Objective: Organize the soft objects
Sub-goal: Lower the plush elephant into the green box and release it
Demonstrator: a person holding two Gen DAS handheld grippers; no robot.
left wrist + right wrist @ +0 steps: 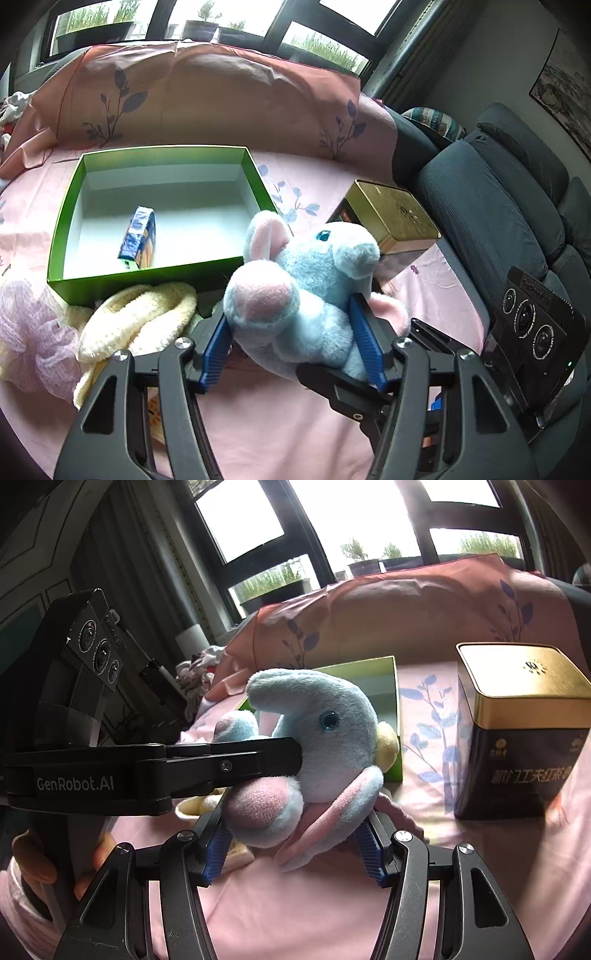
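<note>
Two grippers clamp one blue-and-pink plush elephant [295, 295] between their blue pads: the left gripper [295, 347] squeezes its body, and the right gripper [295, 845] pinches it low at the pink ear and foot. Held clear of the pink floral sheet [258, 424], the toy hangs just in front of the green box [62, 221], which holds a blue packet [138, 236]. Beside it stands a gold-lidded tin [517, 731], while a cream towel [136, 317] and pink mesh puff [33, 332] lie by the box.

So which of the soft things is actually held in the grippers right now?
The blue and pink plush elephant: both the left gripper and right gripper clamp it. The yellow towel and pink mesh puff lie loose on the sheet.
</note>
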